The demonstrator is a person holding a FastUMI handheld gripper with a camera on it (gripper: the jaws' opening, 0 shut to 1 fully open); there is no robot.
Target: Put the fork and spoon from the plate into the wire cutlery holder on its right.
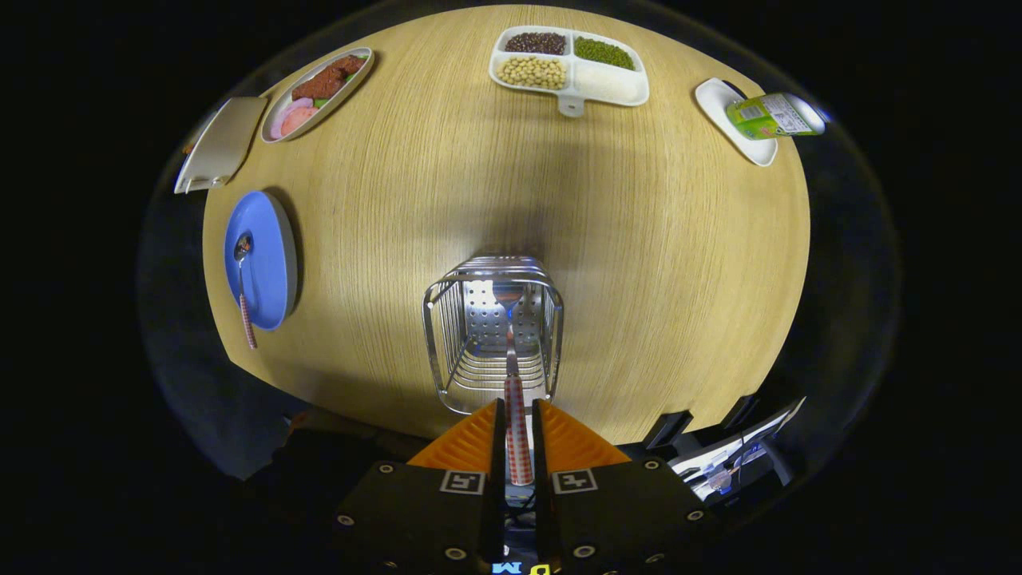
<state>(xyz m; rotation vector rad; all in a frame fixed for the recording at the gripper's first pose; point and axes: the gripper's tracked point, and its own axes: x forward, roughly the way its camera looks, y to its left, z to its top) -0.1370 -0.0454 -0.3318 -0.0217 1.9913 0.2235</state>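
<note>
My gripper (516,409) is shut on the red-checked handle of the fork (516,423), held straight above the wire cutlery holder (493,334). The fork's metal end reaches down into the holder's open top. To the left of the holder lies the blue plate (267,263) at the table's edge. On it rests the spoon (243,281), bowl away from me, its checked handle sticking out over the plate's near rim.
At the far side of the round wooden table (639,239) stand a white divided tray of beans and grains (568,68), an oval dish of food (318,92) and a beige flat lid (215,144). A green can (773,116) lies on a small white dish.
</note>
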